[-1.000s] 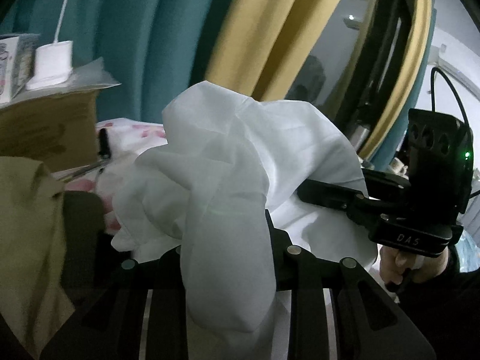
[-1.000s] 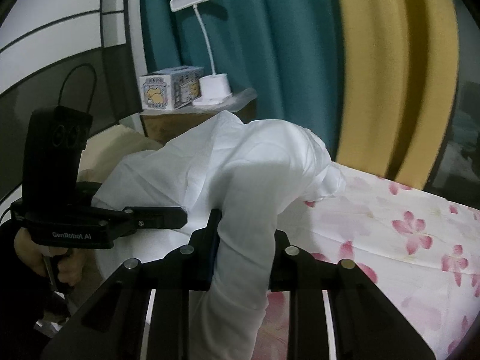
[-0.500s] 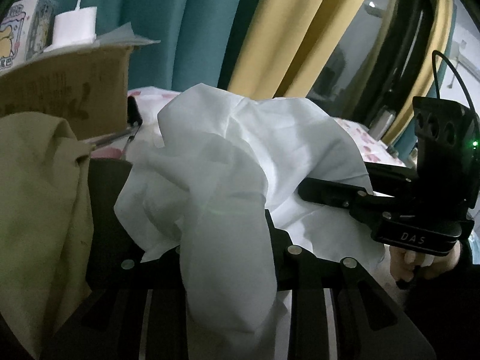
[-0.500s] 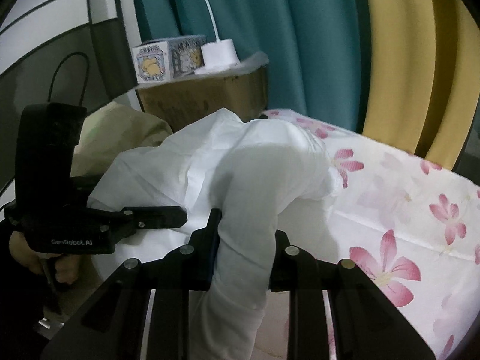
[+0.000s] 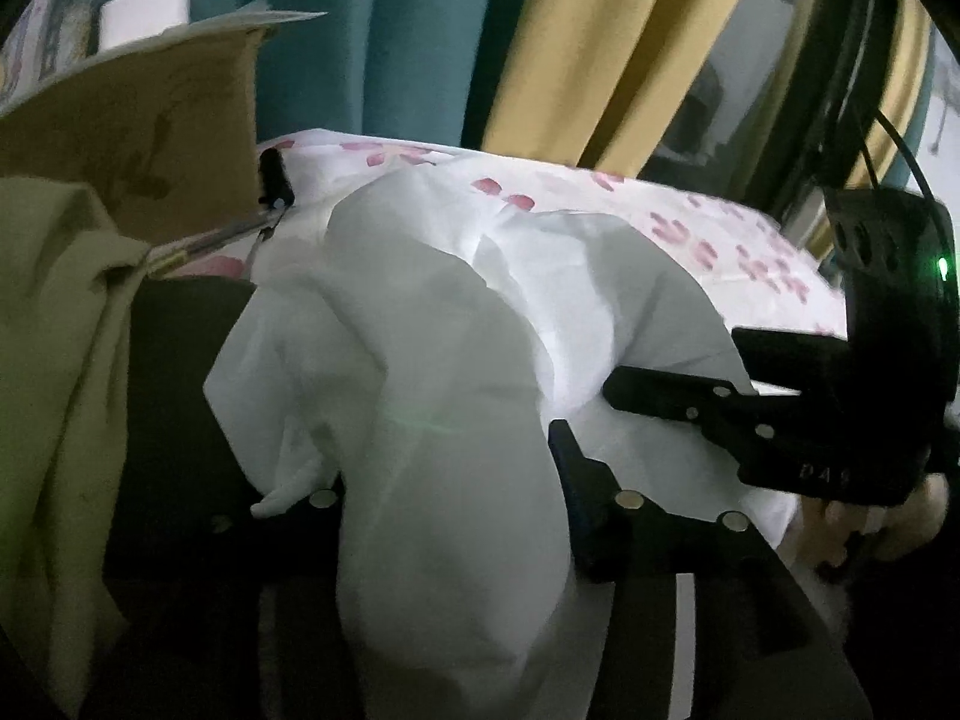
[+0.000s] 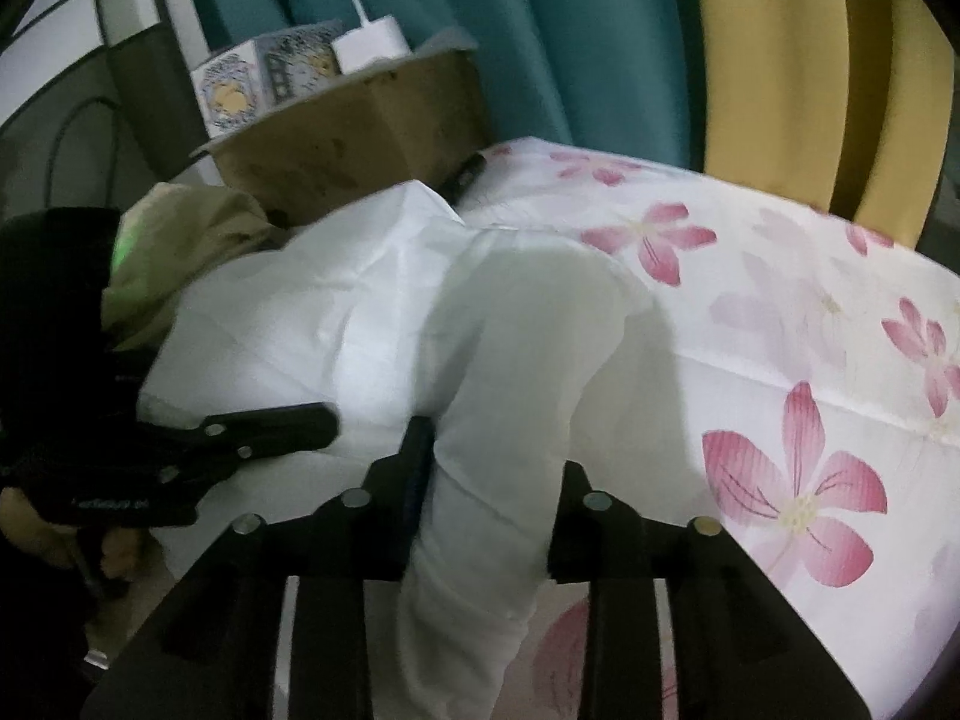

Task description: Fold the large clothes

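- While both grippers sink toward it, the bed (image 6: 780,324), under a flower-print sheet, serves as the folding surface; its open stretch at right looks like the landing place for the cloth.
- Draped between the two tools, the white garment (image 5: 456,324) hangs bunched in the middle, its bulk already resting on the bed, a hold at two points that, by the look of it, lets the person lay it out flat.
- Beside it at the bed's head lie a beige cloth (image 5: 54,324) and a cardboard box (image 6: 360,144), both clear of the fold (the box carries a lamp base and a small carton).
- On the left gripper (image 5: 444,498), the jaws have just been opening; they now stand well apart, with a thick roll of the garment passing between them, and it seems loose rather than pinched.
- On the right gripper (image 6: 489,474), the jaws have also just been opening, less widely; fabric fills the gap, and whether the pads press it cannot be told.
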`<action>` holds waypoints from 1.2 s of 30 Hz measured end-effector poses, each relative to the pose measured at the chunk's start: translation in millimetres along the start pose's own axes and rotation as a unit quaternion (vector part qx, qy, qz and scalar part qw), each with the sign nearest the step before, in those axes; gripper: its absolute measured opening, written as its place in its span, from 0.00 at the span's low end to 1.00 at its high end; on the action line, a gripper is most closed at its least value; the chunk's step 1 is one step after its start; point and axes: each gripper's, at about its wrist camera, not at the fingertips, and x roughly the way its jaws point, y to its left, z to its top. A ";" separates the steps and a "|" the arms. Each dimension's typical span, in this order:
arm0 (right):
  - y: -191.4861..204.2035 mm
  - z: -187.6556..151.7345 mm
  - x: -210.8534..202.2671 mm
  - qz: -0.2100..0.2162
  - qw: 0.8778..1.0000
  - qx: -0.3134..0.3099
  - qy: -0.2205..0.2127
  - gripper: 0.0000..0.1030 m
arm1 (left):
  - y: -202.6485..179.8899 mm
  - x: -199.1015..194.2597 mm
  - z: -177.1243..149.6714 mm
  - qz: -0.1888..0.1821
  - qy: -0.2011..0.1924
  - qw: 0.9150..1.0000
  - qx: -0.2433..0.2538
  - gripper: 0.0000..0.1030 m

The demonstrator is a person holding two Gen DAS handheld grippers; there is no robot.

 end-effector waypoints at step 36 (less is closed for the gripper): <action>-32.4 13.2 -15.2 -0.083 0.996 -0.009 -0.022 0.61 | 16.4 13.3 43.4 0.065 0.000 0.998 -0.021 0.54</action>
